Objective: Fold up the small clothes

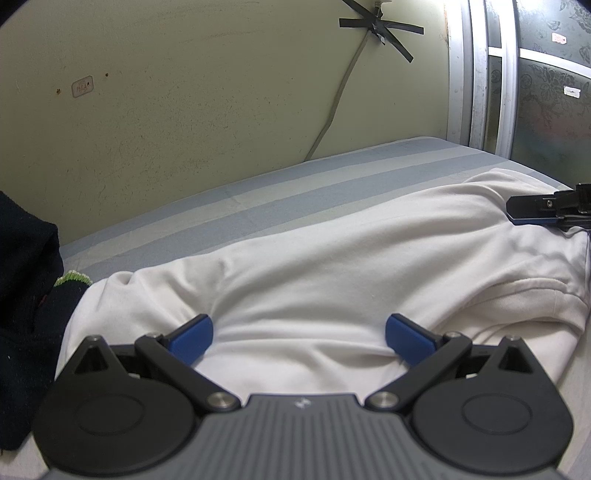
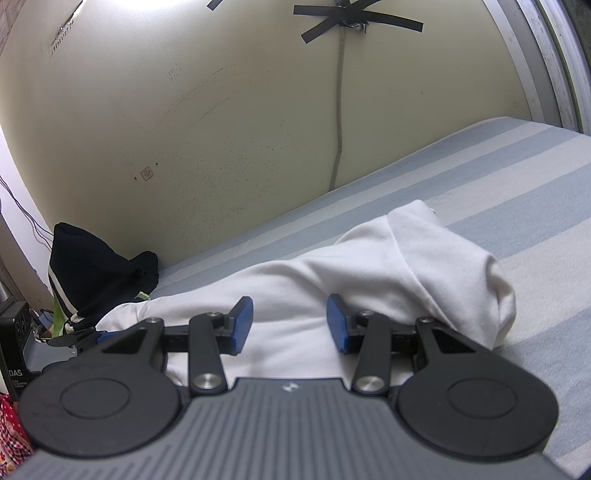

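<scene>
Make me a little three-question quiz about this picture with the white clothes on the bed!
1. True or false: the white garment lies on a striped bed sheet.
2. What sits left of the white garment, against the wall? A) a red ball B) a dark pile of clothes C) a shoe
3. Fill in: the black tape on the wall holds up a grey ____.

Key
1. True.
2. B.
3. Cable. Both the left gripper and the right gripper stand open over the garment, gripping nothing.
</scene>
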`<state>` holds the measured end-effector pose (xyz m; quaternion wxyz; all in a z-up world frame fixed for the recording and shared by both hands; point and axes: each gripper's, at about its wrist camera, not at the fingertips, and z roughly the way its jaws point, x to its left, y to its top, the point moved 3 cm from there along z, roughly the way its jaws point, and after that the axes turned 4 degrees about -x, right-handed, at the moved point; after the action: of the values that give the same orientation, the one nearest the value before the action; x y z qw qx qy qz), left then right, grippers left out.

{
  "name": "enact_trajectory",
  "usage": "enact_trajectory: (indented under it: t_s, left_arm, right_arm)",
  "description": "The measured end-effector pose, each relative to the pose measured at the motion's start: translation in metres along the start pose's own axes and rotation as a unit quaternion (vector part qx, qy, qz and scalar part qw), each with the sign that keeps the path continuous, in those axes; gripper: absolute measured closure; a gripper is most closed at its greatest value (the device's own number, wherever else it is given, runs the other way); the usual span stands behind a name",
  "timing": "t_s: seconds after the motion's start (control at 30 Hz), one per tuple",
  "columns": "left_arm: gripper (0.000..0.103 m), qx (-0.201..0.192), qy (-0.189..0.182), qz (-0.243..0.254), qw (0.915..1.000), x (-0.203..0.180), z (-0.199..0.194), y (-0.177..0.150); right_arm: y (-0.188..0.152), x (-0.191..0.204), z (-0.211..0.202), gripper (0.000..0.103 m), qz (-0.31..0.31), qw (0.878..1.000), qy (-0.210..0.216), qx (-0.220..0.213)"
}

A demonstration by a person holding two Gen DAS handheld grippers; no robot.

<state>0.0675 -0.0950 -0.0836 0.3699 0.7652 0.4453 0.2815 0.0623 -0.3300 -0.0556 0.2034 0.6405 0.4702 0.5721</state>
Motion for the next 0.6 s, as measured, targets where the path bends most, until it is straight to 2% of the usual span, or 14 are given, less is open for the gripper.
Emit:
enact_trajectory:
  t_s: [0.43,0.47,0.53,0.6]
  left_arm:
    - [0.000,0.002,-0.013,-0.004,0.9999,0.003,0.000,0.001]
    - [0.000,-0.006,-0.015,-0.006,0.9999,0.004,-0.004,0.001]
    - [0.000,-0.024,-0.020,-0.030,0.9991,0.011,-0.014,0.003]
    - [0.000,-0.038,-0.047,-0.073,0.9955,0.021,-0.021,0.008]
  right_arm:
    - [0.003,0.011,-0.006,0.056,-0.011,1.000,-0.015,0.011]
    - [0.004,0.014,-0.014,0.051,-0.007,1.000,-0.011,0.006]
    - [0.007,0.017,-0.041,0.040,-0.001,0.999,-0.002,-0.032]
    - [0.012,0.013,-0.066,0.030,-0.002,0.998,-0.026,-0.058]
